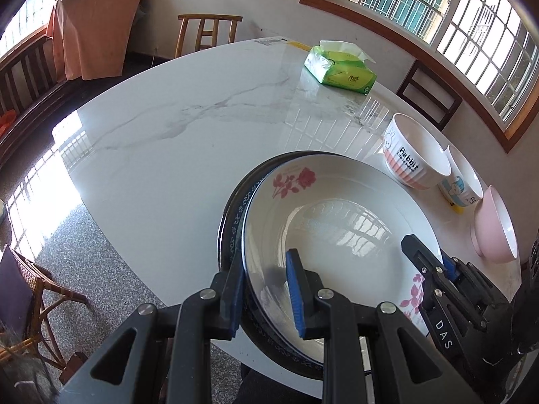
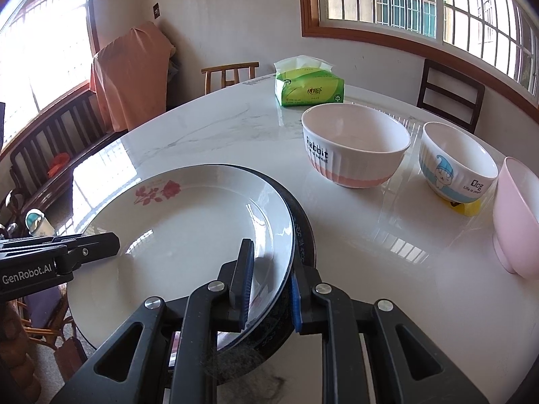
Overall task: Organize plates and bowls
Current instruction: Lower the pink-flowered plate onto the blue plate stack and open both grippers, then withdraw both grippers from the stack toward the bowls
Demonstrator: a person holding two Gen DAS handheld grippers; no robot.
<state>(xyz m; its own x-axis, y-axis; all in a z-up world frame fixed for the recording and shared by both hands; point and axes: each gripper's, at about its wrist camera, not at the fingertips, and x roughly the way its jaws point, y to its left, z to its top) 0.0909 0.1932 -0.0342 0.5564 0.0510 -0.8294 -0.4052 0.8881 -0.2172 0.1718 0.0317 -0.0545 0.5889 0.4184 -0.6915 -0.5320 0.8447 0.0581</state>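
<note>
Nearest the lens, left gripper pinching the near-left rim of the stacked plates, one blue pad on the inner face of the white rose-patterned plate, the other outside against the dark blue-rimmed plate beneath. Right gripper likewise clamped on the near-right rim of the same stack, jaws nearly together with both rims between the pads. Stack sitting at the near edge of the white marble table, partly overhanging it by the look of the floor visible below. Glazed ceramic, so judged stiff, fairly heavy for a two-plate stack, slick under rubber pads and liable to chip or shatter if dropped; upper plate sitting off-centre on the lower one, so likely to slide unless kept level. Best hold judged to be the rim, at opposite sides as now, pads reaching past the lip onto the sloping wall. Counted: two plates, one white with red roses, one dark with blue-and-white border. Three bowls in a row to the right, well apart from the plates: a white-and-coral Rabbit bowl, a white-and-blue Dog bowl just beside it, and a plain pink bowl nearest the table edge, tilted. One green tissue pack at the far side of the table. Bowls judged lighter, equally fragile, best taken by the rim.
</note>
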